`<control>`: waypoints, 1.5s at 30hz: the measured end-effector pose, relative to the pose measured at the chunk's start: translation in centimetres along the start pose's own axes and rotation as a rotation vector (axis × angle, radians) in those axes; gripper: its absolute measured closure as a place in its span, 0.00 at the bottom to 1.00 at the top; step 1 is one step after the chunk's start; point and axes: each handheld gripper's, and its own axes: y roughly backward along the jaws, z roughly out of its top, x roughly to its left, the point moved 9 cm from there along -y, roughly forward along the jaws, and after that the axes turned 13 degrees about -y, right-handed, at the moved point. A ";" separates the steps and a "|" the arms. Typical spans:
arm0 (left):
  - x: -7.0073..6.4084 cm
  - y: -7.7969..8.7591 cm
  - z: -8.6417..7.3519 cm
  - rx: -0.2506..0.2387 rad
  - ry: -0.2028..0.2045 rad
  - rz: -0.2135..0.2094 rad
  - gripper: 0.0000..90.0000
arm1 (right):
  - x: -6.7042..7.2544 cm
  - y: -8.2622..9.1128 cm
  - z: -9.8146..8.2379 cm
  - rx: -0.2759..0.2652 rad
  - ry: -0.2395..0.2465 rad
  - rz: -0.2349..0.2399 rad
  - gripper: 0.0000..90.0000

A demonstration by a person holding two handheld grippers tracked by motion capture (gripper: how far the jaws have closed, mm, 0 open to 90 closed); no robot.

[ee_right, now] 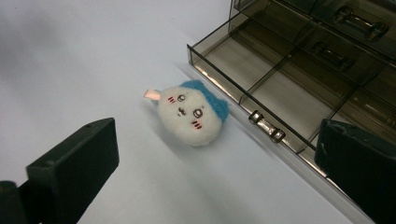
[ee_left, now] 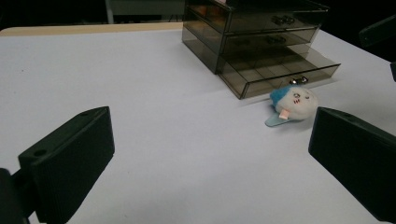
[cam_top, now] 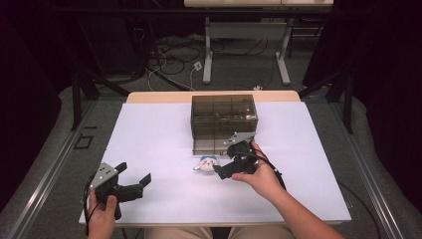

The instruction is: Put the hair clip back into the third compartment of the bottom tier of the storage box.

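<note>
Just ahead of the right hand-held gripper (cam_top: 230,160), between its spread, empty jaws, a small white plush toy with a blue cap (ee_right: 194,114) is seen lying beside the pulled-out bottom drawer (ee_right: 275,93) of a smoky transparent plastic drawer cabinet (cam_top: 224,122). The reach-in step is judged under way; next, a descent and closing on the toy is called for. The left hand-held gripper (cam_top: 132,178) is held spread, well apart. The white surface (cam_top: 149,139) is otherwise bare; dark curtains and floor cables (cam_top: 174,59) are seen beyond.

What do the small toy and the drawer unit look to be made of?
Toy: seems soft plush, with a fuzzy matte white face, blue top and stitched features, plus a small pink tab. Drawer unit: looks like smoky, see-through hard plastic, glossy, since the dividers show through its walls; the handle of the open bottom drawer shines like metal, though it could be plated plastic.
</note>
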 end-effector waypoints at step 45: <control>0.1 -0.3 -0.3 0.021 0.000 -0.006 0.01 | 1.1 -6.4 -0.6 0.284 0.149 -0.024 0.07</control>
